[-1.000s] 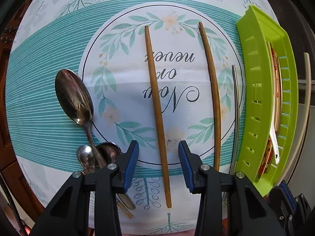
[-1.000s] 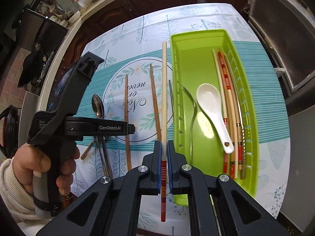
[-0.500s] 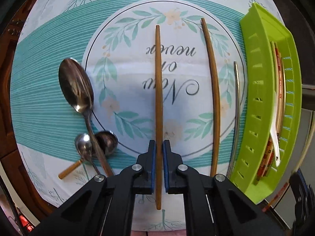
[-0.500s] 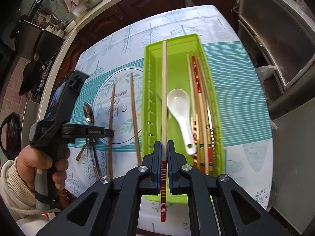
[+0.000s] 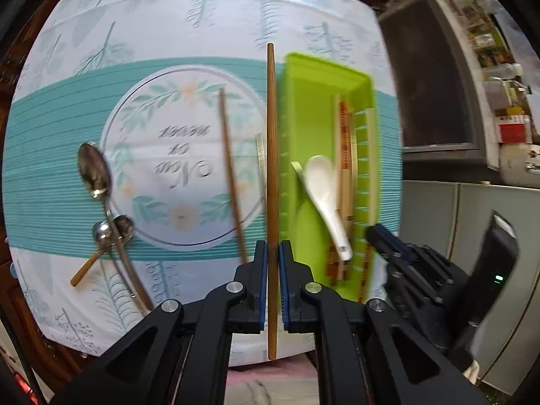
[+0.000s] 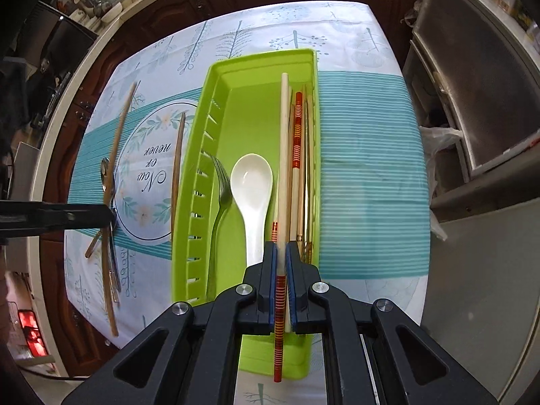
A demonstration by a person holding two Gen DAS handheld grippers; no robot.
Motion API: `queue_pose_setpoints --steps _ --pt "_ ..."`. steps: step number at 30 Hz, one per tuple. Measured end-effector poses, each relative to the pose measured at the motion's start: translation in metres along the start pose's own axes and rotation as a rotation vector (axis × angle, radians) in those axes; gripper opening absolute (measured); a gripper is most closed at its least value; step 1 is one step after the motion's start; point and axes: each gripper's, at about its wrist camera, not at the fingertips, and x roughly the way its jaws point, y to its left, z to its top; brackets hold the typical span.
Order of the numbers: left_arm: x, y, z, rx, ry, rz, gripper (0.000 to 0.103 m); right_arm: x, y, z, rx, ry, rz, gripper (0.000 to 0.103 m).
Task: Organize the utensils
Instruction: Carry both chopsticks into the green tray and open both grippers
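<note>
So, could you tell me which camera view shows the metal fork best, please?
The right wrist view: the metal fork lies in the green tray with tines and handle clearly visible beside the white spoon. In the blurred left wrist view, only a sliver shows.

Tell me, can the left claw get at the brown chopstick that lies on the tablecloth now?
Probably not yet. The left claw is already shut on another brown chopstick, so it has no free grip. The way itself looks open: the lying chopstick has bare tablecloth around it, left of the green tray.
</note>
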Motion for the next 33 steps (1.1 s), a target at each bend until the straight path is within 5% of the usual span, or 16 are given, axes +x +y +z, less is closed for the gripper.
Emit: queue_pose_setpoints --steps 7,20,22,26,33 --pt "0.014 -0.049 0.014 0.033 0.01 -0.058 0.004 -0.016 -0.012 0.0 0.051 -0.045 0.032 0.017" --pt "0.098 -0.079 0.043 -0.028 0.122 -0.065 0.005 -0.041 -0.038 -0.037 0.112 -0.055 0.067 0.017" --pt "0.108 -0.078 0.044 -0.029 0.133 -0.048 0.011 -0.044 -0.041 -0.042 0.12 -0.057 0.067 0.017" --pt "0.109 -0.079 0.038 -0.003 0.118 -0.015 0.039 -0.047 -0.045 -0.047 0.123 -0.061 0.069 0.017" --pt "0.083 -0.073 0.027 0.063 0.075 0.042 0.04 -0.047 -0.037 -0.043 0.114 -0.059 0.081 0.017"
